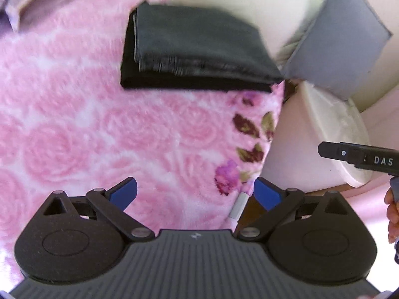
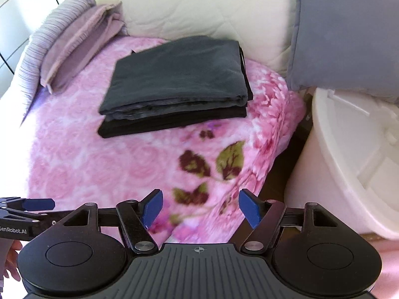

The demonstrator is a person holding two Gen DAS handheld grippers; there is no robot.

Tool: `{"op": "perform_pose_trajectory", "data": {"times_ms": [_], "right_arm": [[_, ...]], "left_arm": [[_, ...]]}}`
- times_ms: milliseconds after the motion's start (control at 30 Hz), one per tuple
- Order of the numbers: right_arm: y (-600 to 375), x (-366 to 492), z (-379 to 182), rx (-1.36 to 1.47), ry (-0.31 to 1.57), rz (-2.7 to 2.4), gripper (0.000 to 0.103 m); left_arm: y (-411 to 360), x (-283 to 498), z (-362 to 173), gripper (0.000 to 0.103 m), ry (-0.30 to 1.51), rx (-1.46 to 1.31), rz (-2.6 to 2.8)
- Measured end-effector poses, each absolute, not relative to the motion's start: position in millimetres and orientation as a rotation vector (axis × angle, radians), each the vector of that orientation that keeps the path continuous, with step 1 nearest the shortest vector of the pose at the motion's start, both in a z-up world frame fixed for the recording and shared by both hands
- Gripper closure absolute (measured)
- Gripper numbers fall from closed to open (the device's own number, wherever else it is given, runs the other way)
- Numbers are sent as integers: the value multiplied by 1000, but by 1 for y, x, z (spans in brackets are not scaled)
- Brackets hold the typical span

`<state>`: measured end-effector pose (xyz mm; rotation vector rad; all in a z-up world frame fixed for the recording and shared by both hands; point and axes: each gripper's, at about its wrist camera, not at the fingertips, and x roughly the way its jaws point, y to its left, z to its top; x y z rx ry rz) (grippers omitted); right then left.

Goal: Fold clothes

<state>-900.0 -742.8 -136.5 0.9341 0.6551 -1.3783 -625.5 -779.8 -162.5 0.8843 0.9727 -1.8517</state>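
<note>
Clothes [image 2: 174, 84]: two dark garments stacked flat and square at the far middle of the pink floral blanket [image 2: 82, 164] on the bed, clear of the near edge, so the stack reads as finished. Your left claw [image 1: 195, 194] and right claw [image 2: 200, 209] both hang apart, empty, well short of it. Legible writing: "DAS" on the right tool, "GenRobot.AI" on the left.

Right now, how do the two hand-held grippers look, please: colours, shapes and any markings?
Both are alike. The left gripper and the right gripper each have black linkage arms with silver pivot pins, two round black housings, a ribbed grey centre plate and blue finger pads. White lettering shows on their sides: "DAS" on the right one, "GenRobot.AI" on the left.
</note>
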Motion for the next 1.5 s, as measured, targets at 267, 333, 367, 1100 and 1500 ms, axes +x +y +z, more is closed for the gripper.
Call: {"op": "perform_pose_trajectory", "data": {"times_ms": [267,333,367,1100,1500], "right_arm": [[-695,-867,-73,841,603,-1458,31],[-685,-859,-60,819,601,-1472,31],[-681,-855,-54,809,603,-1481,30],[-681,-858,-13,768,585,-1530,28],[-708,-869,-22,756,650,-1472,28]], "left_arm": [[-744,-608,-99,5,849,775,-1807],[-739,-605,-88,6,821,767,-1798],[-736,-604,-82,7,808,763,-1795],[-731,-621,-37,9,725,763,-1820],[-742,-638,-35,9,693,773,-1710]]}}
